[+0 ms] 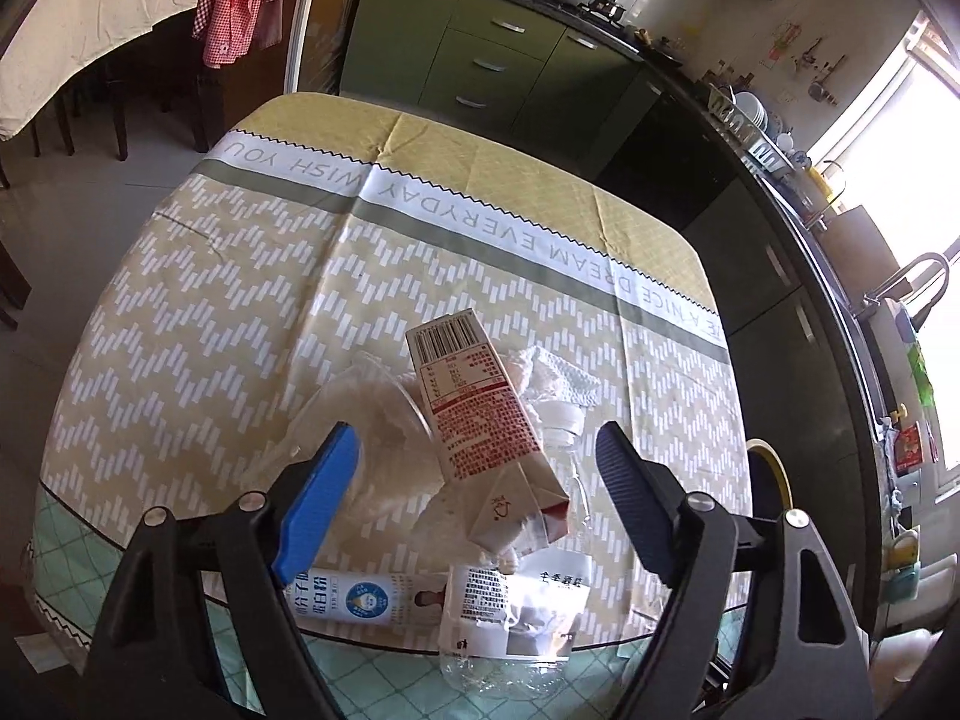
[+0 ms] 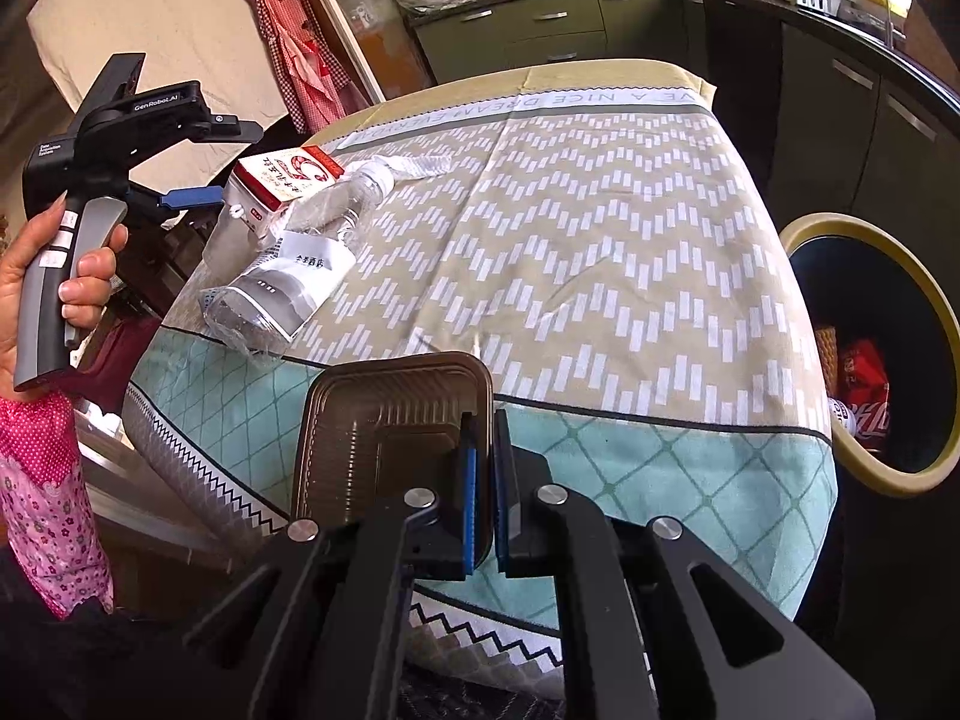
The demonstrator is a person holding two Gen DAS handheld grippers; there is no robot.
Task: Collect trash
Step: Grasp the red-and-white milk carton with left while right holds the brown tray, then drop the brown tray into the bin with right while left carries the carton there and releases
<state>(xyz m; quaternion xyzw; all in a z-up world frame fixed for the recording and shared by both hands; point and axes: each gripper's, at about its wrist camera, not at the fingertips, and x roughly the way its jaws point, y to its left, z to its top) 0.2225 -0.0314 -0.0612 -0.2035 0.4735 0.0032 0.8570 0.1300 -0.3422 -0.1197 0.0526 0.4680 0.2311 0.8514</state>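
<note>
My left gripper (image 1: 474, 441) is open and points down at a heap of trash on the table. A white and red milk carton (image 1: 480, 414) lies between its wide-apart fingers, and neither pad touches it. Under the carton lie a clear plastic cup (image 1: 366, 414), a crushed clear bottle (image 1: 528, 618), a crumpled white tissue (image 1: 558, 378) and a white packet (image 1: 360, 597). My right gripper (image 2: 483, 420) is shut on the rim of a brown plastic tray (image 2: 390, 420) above the table's near edge. The carton (image 2: 282, 180) and bottle (image 2: 294, 264) lie at the far left in the right wrist view.
A patterned cloth covers the table (image 2: 600, 240). A yellow-rimmed bin (image 2: 804, 228) stands beside its right side with a red cola can (image 2: 867, 408) inside. A hand (image 2: 36, 276) holds the left tool. Green kitchen cabinets (image 1: 498, 66) and a counter run behind.
</note>
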